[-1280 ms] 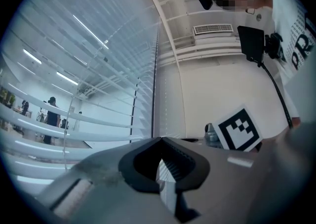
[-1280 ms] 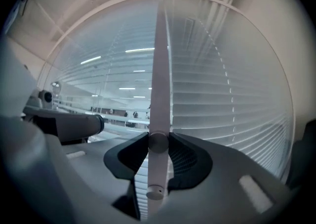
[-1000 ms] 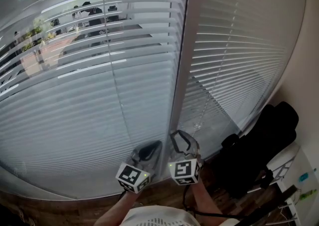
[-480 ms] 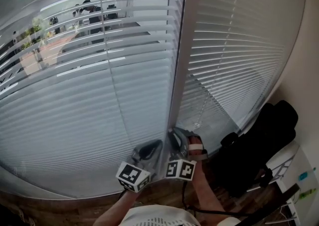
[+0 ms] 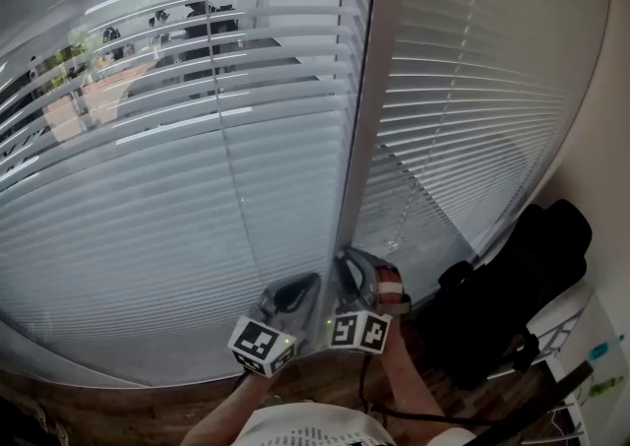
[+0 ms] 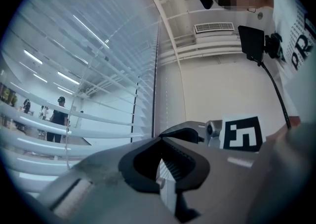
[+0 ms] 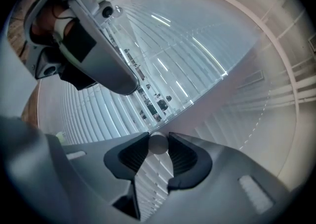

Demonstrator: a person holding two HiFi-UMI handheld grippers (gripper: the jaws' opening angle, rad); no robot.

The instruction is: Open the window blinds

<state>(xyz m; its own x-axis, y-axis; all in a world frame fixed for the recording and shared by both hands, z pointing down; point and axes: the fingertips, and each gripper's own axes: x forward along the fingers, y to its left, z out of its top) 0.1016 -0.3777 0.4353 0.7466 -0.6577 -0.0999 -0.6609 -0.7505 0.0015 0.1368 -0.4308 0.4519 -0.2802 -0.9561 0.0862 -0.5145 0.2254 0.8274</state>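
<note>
The white horizontal-slat window blinds hung over a curved glass wall and filled the head view from nine o'clock round to three. A pale upright mullion split them into a left panel and a right panel. The upper slats of the left panel stood tilted apart, and through them a lit office with a dark-clothed person showed at eleven o'clock. The lower slats and the whole right panel looked closed. A thin cord hung down the left panel, and a white bead chain hung down the right panel, just beside the mullion.

Both grippers were at six o'clock, close together at the foot of the mullion. The left gripper had its jaws closed tip to tip, and I could see nothing between them. The right gripper, rolled onto its side, had its jaws pressed on a small pale round knob at their tips. I could not tell what that knob was attached to.

A black padded chair stood at four o'clock against the right panel, on a brown wooden floor.
</note>
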